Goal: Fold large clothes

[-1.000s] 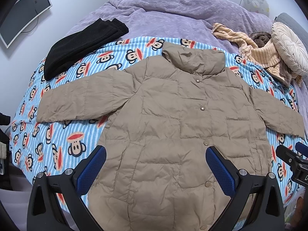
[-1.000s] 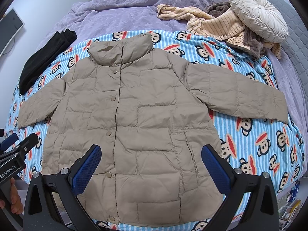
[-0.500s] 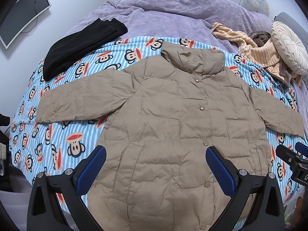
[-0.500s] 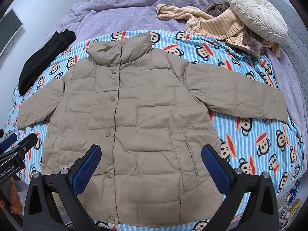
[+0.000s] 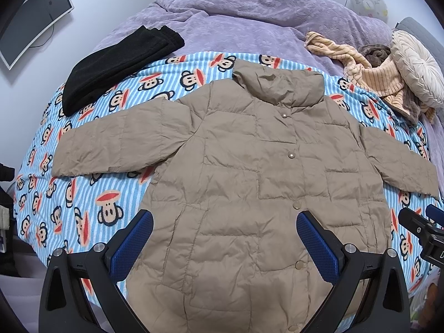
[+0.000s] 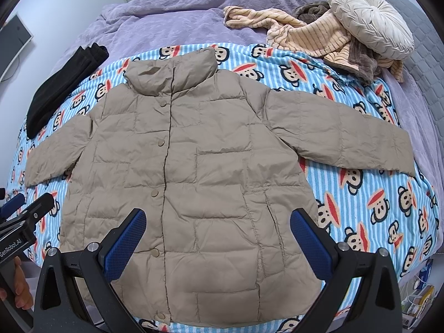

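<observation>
Purple quilted bedspread (image 5: 249, 19) covers the bed, white wall behind, grey curved monitor (image 5: 33, 19) mounted at far left. Blue-striped monkey-print blanket (image 5: 91, 194) spread over the near half of the bed. Tan puffer jacket (image 5: 244, 166) lies flat on it, front up, snaps closed, collar toward the far side, both sleeves spread outward; its hem reaches the near blanket edge. Black folded garment (image 5: 111, 66) sits beyond the jacket's left sleeve, partly on the blanket, partly on the bedspread. Peach striped clothes heap (image 6: 310, 36) at far right, with a brown item mixed in, possibly a towel, hard to tell. Cream round pleated cushion (image 6: 369, 19) rests on that heap. Left gripper (image 5: 224, 238) hovers above the jacket's lower front, blue pads spread wide, nothing between them. Right gripper (image 6: 217, 236) likewise over the lower front, fingers wide apart and empty. Nothing blocks the jacket except the grippers' own fingers.
</observation>
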Demonstrator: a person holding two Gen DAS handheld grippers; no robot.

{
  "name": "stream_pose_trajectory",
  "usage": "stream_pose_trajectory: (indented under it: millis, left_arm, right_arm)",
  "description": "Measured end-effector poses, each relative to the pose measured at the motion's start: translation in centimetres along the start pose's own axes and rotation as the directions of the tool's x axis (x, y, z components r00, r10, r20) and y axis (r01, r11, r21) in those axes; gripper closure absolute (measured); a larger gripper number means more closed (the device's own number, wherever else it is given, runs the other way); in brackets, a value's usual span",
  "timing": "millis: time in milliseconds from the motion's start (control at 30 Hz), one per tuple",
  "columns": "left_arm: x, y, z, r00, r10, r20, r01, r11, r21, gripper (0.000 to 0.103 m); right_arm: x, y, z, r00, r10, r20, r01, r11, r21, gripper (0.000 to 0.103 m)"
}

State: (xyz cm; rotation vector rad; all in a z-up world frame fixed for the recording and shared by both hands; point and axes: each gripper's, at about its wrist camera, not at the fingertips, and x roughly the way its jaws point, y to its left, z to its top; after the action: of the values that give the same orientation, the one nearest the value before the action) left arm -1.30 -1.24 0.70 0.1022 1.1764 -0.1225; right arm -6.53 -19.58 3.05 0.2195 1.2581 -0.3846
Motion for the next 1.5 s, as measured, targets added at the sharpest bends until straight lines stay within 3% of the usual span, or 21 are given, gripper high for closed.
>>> stream_pose_trajectory:
  millis: [1500]
  left_arm:
    - [0.0, 1.1, -0.2, 1.000, -0.011, -0.016, 0.011, 1.000, -0.028, 0.000]
  right_arm:
    - [-0.1, 0.2, 0.6, 1.000, 0.023, -0.010, -0.023, 1.000, 0.010, 0.000]
